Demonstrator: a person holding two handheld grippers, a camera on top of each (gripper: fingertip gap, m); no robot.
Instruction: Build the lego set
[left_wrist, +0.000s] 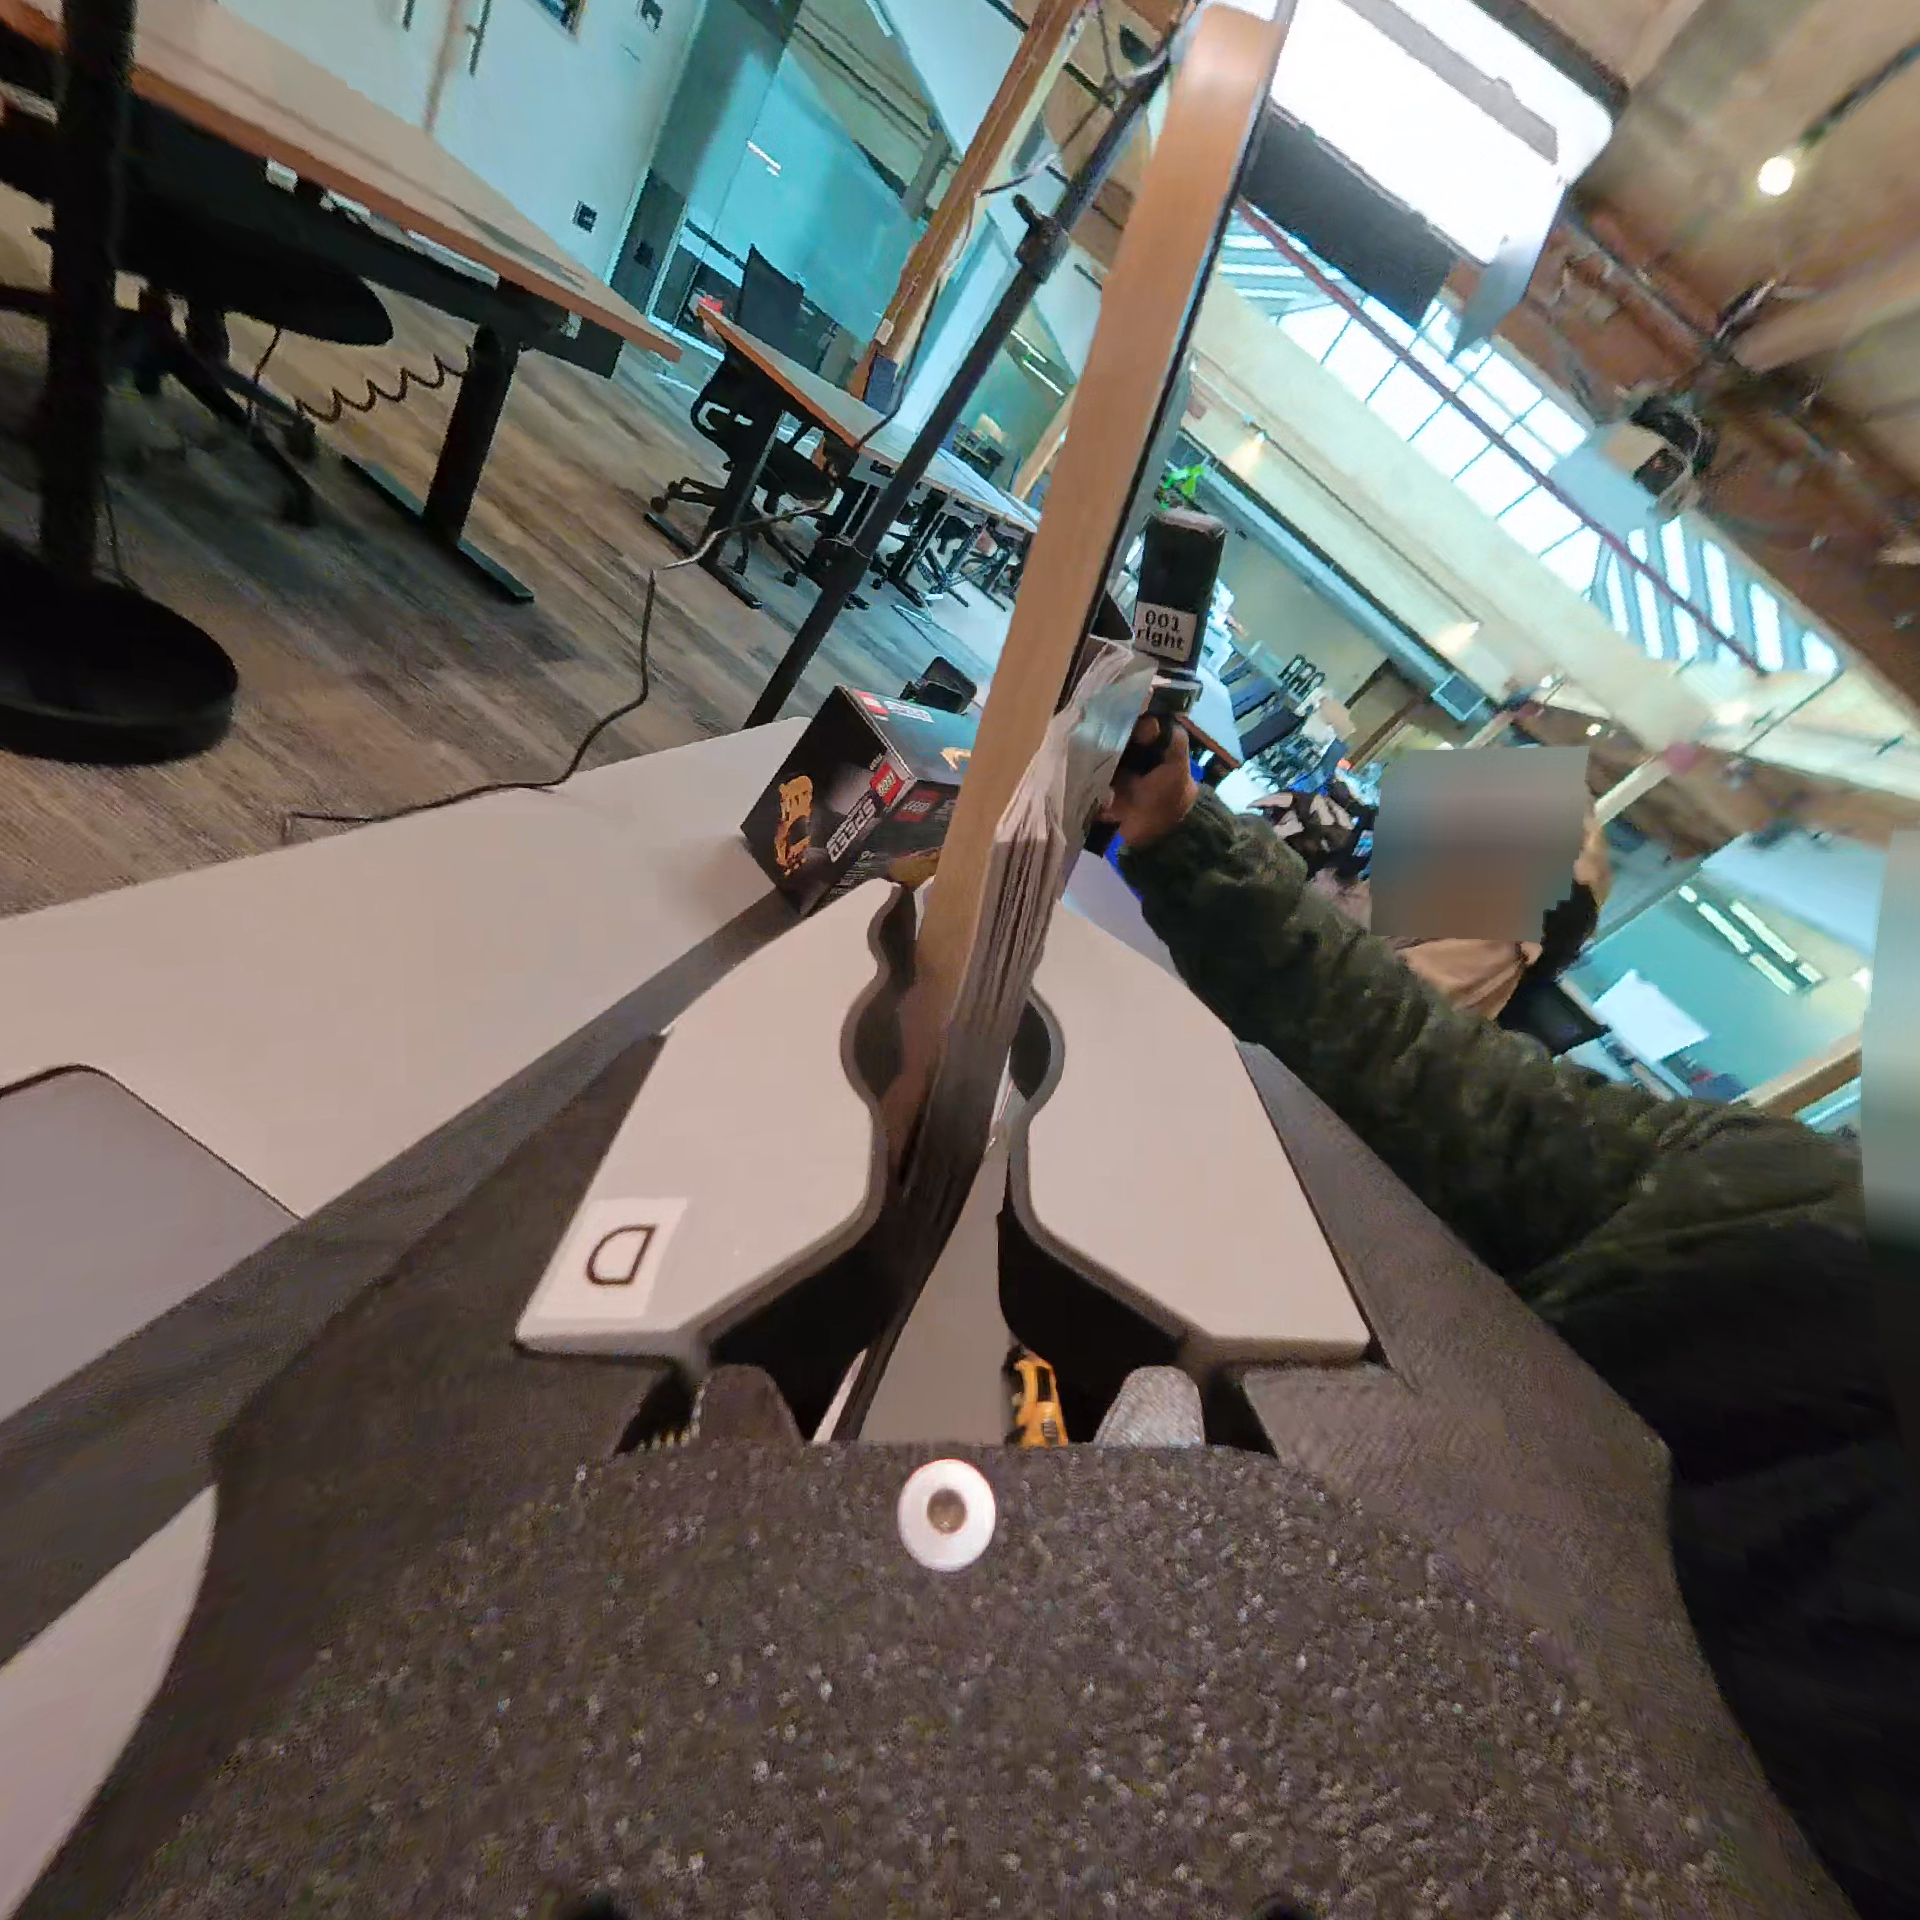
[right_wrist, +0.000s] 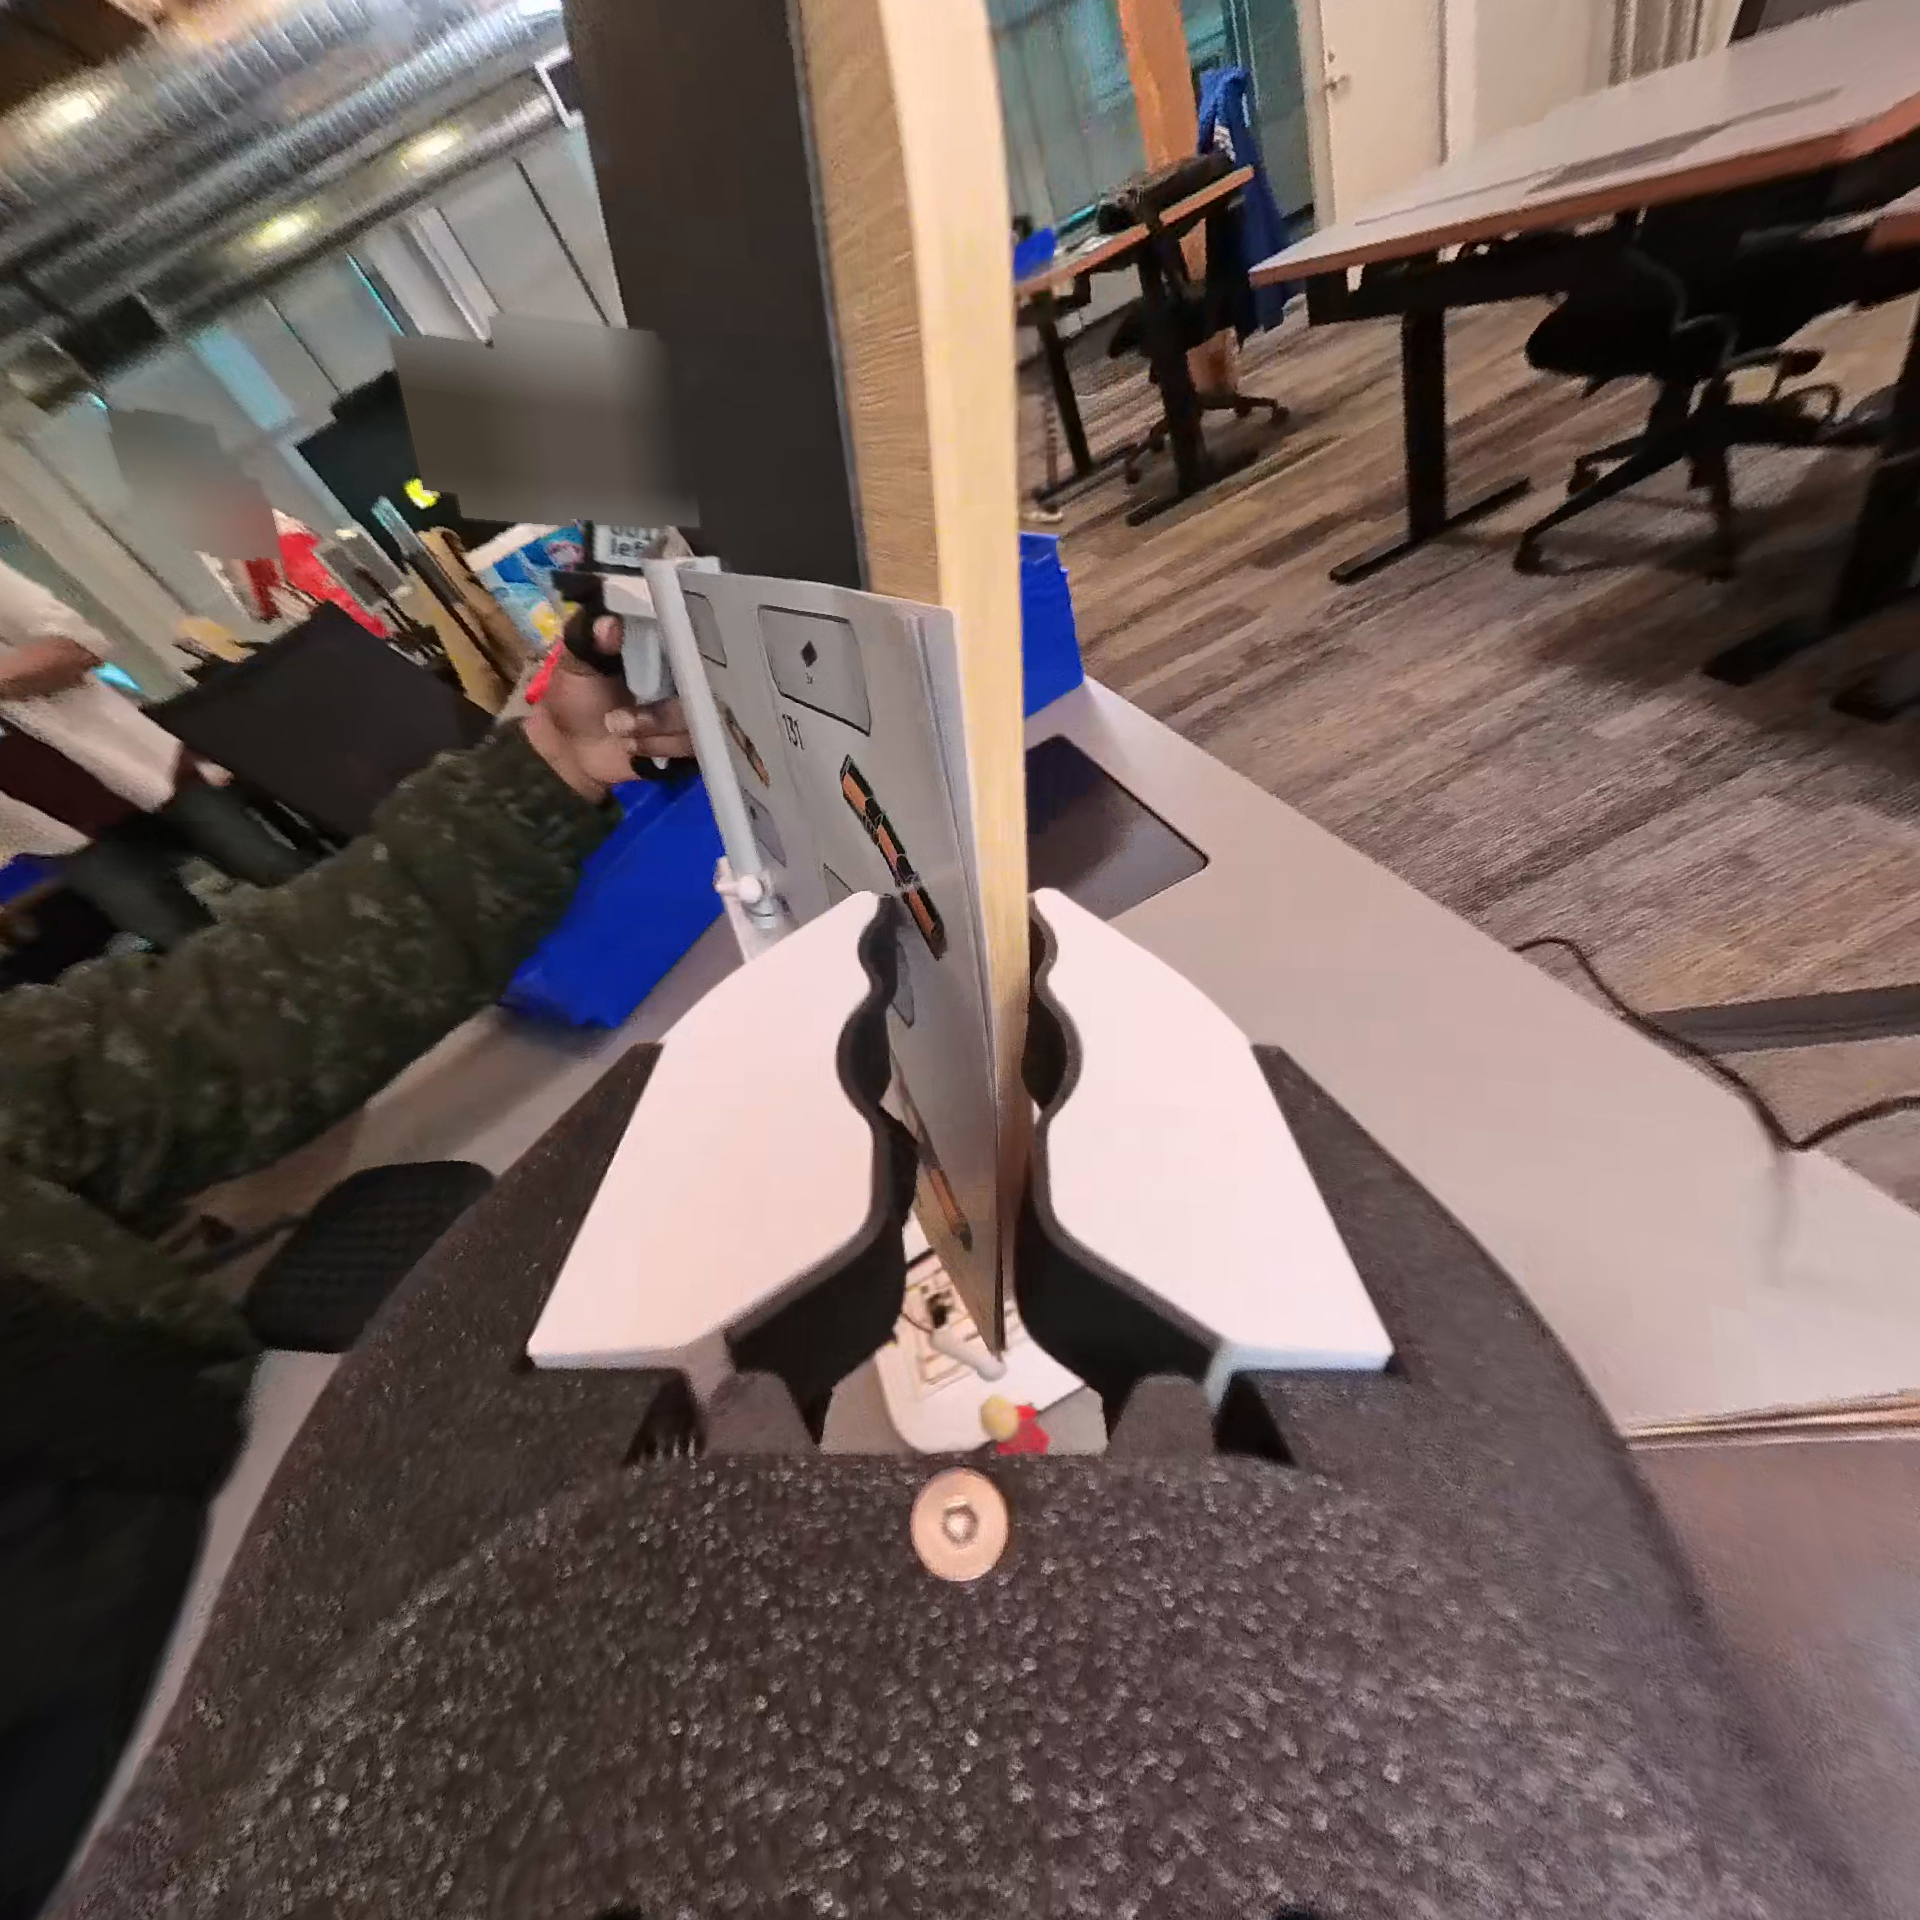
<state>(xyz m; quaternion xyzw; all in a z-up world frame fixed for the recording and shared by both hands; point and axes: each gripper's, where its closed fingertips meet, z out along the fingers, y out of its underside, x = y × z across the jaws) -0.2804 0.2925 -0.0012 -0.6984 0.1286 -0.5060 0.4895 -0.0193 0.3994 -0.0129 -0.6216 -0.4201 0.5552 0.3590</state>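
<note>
A thin wooden board (left_wrist: 1091, 499) with an open instruction booklet (left_wrist: 1023, 883) lying against it is held edge-on above the grey table (left_wrist: 416, 935). My left gripper (left_wrist: 971, 935) is shut on one edge of the board and booklet. My right gripper (right_wrist: 956, 914) is shut on the opposite edge of the board (right_wrist: 925, 416) and booklet (right_wrist: 873, 790). The black Lego box (left_wrist: 862, 800) stands on the table beyond the left gripper. A small yellow Lego car (left_wrist: 1037, 1403) shows below, through the left fingers' gap. Small loose pieces (right_wrist: 1003, 1418) on a white sheet show below the right gripper.
A person's green sleeve (left_wrist: 1455, 1039) reaches to the right gripper's handle (left_wrist: 1174, 613). A blue bin (right_wrist: 623, 914) sits at the table's edge. A black cable (left_wrist: 623, 717) runs off the table to the floor. Desks and office chairs (right_wrist: 1662, 395) stand behind. My right fingertips sit around 30 cm from my left ones.
</note>
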